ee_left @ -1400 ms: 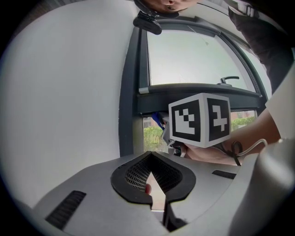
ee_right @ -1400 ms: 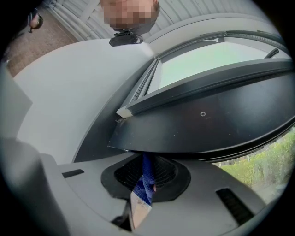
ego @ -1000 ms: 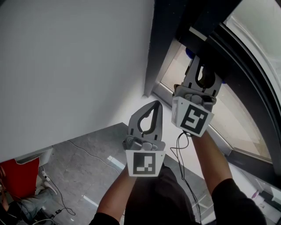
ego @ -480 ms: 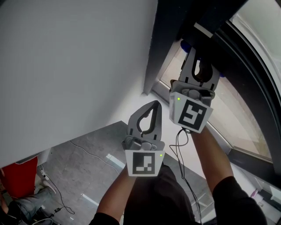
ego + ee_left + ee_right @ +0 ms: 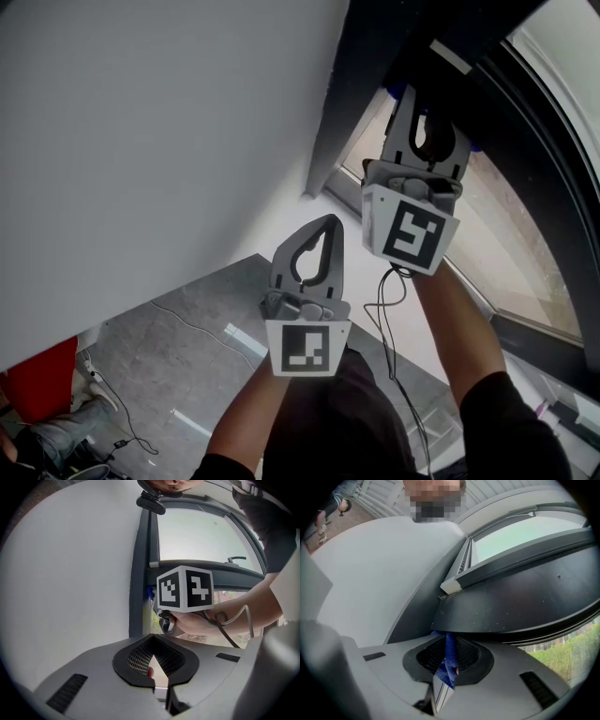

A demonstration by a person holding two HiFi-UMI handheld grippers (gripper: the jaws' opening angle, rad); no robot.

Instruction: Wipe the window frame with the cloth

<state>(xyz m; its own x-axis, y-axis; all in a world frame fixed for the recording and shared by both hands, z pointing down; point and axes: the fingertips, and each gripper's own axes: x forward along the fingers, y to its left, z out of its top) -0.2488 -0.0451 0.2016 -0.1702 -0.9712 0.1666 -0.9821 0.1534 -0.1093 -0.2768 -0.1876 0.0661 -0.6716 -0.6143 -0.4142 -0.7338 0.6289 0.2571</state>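
Cloth (image 5: 450,665), blue, pinched between pressed-in jaws of right gripper (image 5: 447,641), against dark window frame (image 5: 525,602), upper right of head view. Left gripper (image 5: 327,225) mid-frame, jaws together, empty.

No words, numbers, brand names or signs could be read in any view. The only printed marks were black-and-white square patterns. One stood on the lower marker cube (image 5: 302,348) at the bottom centre of the head view, and others on the upper marker cube (image 5: 410,234) right of centre there, whose two patterned faces also showed mid-frame in the left gripper view (image 5: 184,589); none formed a letter or digit.
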